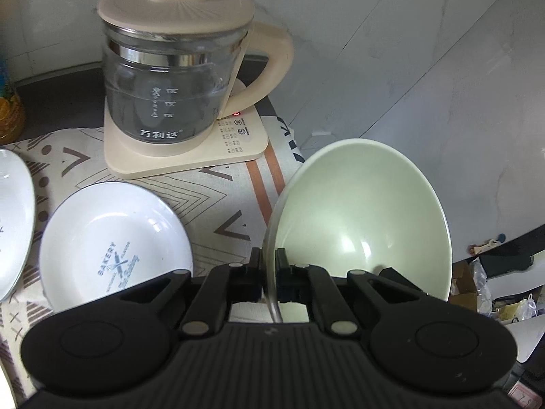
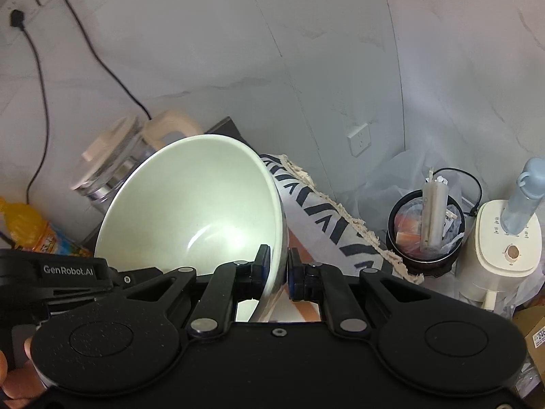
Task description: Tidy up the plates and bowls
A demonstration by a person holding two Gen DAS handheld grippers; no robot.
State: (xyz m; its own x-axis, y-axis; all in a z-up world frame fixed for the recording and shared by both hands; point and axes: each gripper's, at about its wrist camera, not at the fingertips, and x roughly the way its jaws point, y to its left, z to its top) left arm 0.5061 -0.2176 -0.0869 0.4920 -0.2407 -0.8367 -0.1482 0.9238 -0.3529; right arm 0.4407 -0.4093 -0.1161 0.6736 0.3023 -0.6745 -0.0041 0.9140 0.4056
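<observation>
Pale green bowl (image 1: 361,218), glossy, deep, tilting on edge above patterned cloth (image 1: 224,191). Left gripper (image 1: 269,272) and right gripper (image 2: 278,267) each clamping its rim. White "BAKERY" plate (image 1: 112,245) lying flat beside, glass kettle (image 1: 177,78) behind.
</observation>
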